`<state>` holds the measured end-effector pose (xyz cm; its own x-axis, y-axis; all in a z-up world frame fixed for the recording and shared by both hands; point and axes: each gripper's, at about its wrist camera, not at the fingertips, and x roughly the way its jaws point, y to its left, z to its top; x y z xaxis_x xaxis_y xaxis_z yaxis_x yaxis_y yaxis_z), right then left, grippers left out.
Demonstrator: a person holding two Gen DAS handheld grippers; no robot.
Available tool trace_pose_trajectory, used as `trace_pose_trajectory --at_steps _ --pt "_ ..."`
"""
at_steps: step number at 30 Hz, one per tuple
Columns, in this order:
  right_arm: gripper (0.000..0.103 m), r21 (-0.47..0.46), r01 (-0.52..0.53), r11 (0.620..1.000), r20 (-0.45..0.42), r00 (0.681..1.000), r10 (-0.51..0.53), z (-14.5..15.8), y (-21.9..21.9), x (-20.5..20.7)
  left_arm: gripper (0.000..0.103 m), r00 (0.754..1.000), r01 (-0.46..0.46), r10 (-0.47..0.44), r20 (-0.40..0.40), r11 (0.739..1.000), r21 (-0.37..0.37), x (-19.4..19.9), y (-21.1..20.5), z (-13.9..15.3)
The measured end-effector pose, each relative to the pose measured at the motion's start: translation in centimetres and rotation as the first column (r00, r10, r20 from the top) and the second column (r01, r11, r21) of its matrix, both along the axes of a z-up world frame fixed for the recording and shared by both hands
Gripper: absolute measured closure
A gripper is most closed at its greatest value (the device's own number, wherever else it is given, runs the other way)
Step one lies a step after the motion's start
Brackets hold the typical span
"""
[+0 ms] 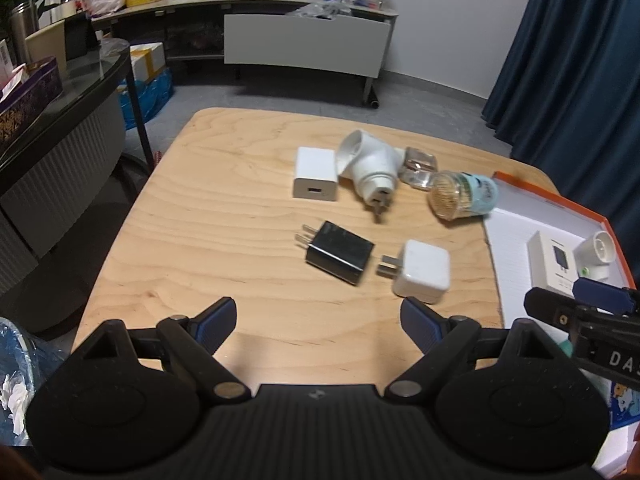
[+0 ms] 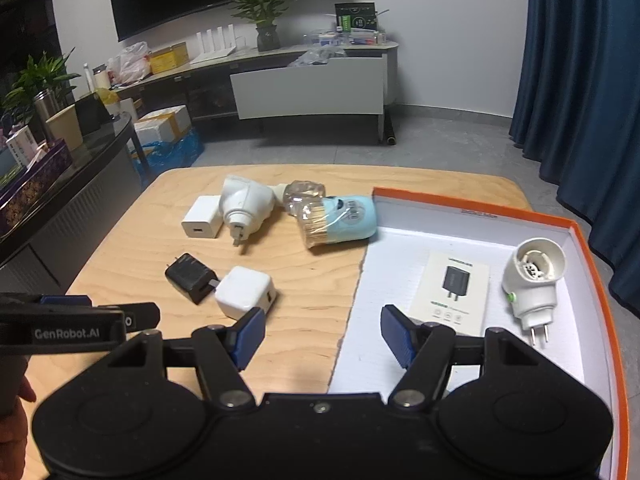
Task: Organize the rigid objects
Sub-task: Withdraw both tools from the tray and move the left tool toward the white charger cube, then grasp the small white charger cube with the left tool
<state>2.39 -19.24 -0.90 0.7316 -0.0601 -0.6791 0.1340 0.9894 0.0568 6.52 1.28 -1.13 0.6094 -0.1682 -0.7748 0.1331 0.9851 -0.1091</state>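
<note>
A black charger (image 1: 339,252) and a white cube charger (image 1: 421,271) lie side by side on the wooden table (image 1: 224,216), just ahead of my left gripper (image 1: 316,322), which is open and empty. Farther back lie a flat white adapter (image 1: 315,179), a large white plug (image 1: 372,166), a clear plastic piece (image 1: 418,168) and a light-blue toothpick jar (image 1: 462,196). My right gripper (image 2: 323,336) is open and empty over the near-left edge of the orange-rimmed box (image 2: 592,264). In the box lie a white charger carton (image 2: 456,286) and a white plug-in device (image 2: 534,284).
A dark glass-topped side table (image 1: 80,80) with boxes stands to the left of the wooden table. A TV console (image 2: 312,80) with clutter lines the far wall. Blue curtains (image 2: 580,80) hang at the right. Grey floor lies beyond the table.
</note>
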Motion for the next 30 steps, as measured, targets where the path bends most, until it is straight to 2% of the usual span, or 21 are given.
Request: trace_pose_trajectory --at_steps 30 --pt "0.026 -0.001 -0.022 1.0 -0.006 1.0 0.022 -0.3 0.2 4.1 0.011 1.0 0.005 -0.005 0.001 0.999 0.035 4.4 0.0 -0.6"
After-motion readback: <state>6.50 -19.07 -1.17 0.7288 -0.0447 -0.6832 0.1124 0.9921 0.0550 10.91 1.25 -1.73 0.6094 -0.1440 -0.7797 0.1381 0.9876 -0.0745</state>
